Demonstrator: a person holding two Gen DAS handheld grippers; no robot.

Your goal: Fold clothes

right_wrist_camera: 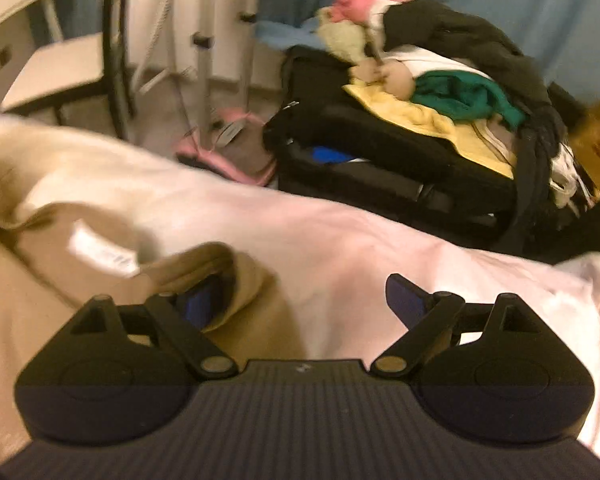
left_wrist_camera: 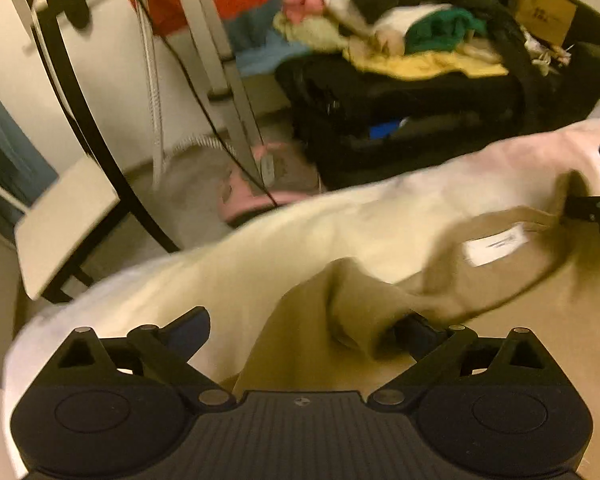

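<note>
A tan garment (left_wrist_camera: 480, 280) with a white neck label (left_wrist_camera: 496, 246) lies on a white cloth-covered surface (left_wrist_camera: 260, 248). My left gripper (left_wrist_camera: 304, 328) is open, its fingers wide apart, with a raised fold of the tan collar edge (left_wrist_camera: 356, 300) between them. The right gripper's black fingertip (left_wrist_camera: 592, 208) shows at the far side of the collar. In the right wrist view my right gripper (right_wrist_camera: 308, 300) is open, a tan fold (right_wrist_camera: 236, 280) draped over its left finger (right_wrist_camera: 200, 304). The label (right_wrist_camera: 100, 254) shows there too.
A black suitcase (right_wrist_camera: 380, 152) piled with mixed clothes (right_wrist_camera: 440, 80) stands beyond the surface. A chair (left_wrist_camera: 64, 216), metal stand legs (right_wrist_camera: 204, 60), a cable and a pink mat (right_wrist_camera: 228, 160) are on the floor to the left. A cardboard box (left_wrist_camera: 544, 8) is at far right.
</note>
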